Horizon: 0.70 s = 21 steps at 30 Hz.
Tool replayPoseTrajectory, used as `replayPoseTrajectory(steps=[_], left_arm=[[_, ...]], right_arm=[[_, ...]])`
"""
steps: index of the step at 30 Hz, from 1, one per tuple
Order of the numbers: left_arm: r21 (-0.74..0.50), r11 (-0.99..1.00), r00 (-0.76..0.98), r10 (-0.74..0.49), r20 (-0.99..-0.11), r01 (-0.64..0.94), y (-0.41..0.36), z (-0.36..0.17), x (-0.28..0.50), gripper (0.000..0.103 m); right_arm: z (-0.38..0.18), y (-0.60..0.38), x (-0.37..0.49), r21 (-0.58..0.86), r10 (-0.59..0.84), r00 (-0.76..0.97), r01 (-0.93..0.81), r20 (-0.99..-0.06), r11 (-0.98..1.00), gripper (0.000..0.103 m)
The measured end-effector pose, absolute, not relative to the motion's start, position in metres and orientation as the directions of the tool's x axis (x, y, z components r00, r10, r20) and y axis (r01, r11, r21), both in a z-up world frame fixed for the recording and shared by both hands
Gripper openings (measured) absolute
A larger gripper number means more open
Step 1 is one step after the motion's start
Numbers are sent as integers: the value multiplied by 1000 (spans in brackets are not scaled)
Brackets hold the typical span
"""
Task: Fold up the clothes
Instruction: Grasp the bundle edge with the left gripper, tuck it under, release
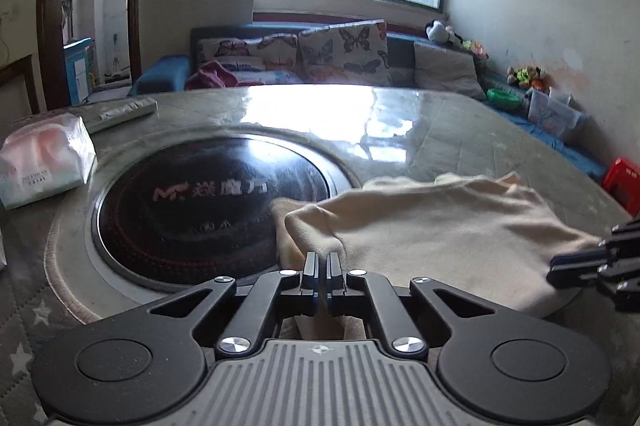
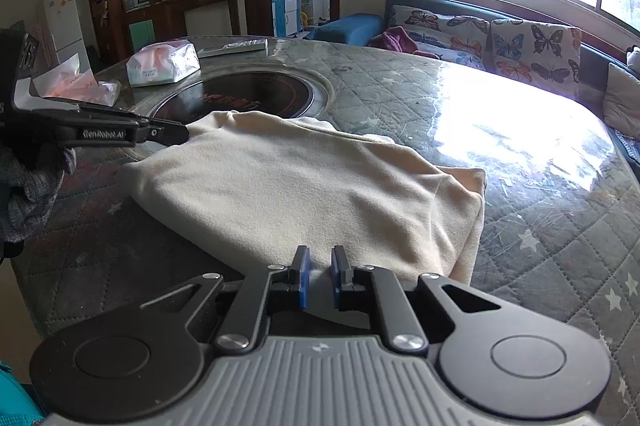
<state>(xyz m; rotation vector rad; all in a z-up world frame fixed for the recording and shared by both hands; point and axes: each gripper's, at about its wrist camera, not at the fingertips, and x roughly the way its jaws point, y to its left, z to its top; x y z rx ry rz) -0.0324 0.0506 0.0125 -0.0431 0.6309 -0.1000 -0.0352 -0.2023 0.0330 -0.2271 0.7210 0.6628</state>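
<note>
A cream garment lies partly folded on the round worktop, its far edge overlapping the black induction hob set into the middle. The left tool is pinched tight on the garment's near left edge. The right tool is narrow, its blue pads clamping the cloth's near hem. A tissue pack sits left of the hob, well clear of the garment.
</note>
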Motion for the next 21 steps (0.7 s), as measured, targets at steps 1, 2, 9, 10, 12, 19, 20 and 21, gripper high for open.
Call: replayPoseTrajectory(steps=[1,2,9,10,12,19,20,21], left_arm=[[-69,995,798,-103,-594,77,51,10,-31,4],[-77,994,796,-107,-596,76,51,10,-31,4],[-99,993,811,-109,-574,64,55,30,-25,6],[-113,991,814,-119,-569,66,56,34,-21,6],[-148,986,810,-146,-569,74,57,38,-13,7],[-196,974,764,-215,-609,118,45,32,27,7],[-196,973,757,-220,-615,123,43,31,33,8],[-200,972,752,-225,-620,126,42,29,37,8]], right_arm=[[33,-203,-35,29,482,559,-632,-675,774,10],[33,-202,-35,29,482,559,-633,-675,774,10],[40,-202,-30,35,486,554,-634,-676,772,10],[41,-202,-28,39,486,554,-632,-676,774,10],[44,-202,-20,50,485,552,-624,-678,780,10],[53,-197,22,47,474,575,-602,-667,797,10],[54,-196,29,53,473,577,-596,-666,801,10],[54,-196,37,60,472,578,-589,-666,806,10]])
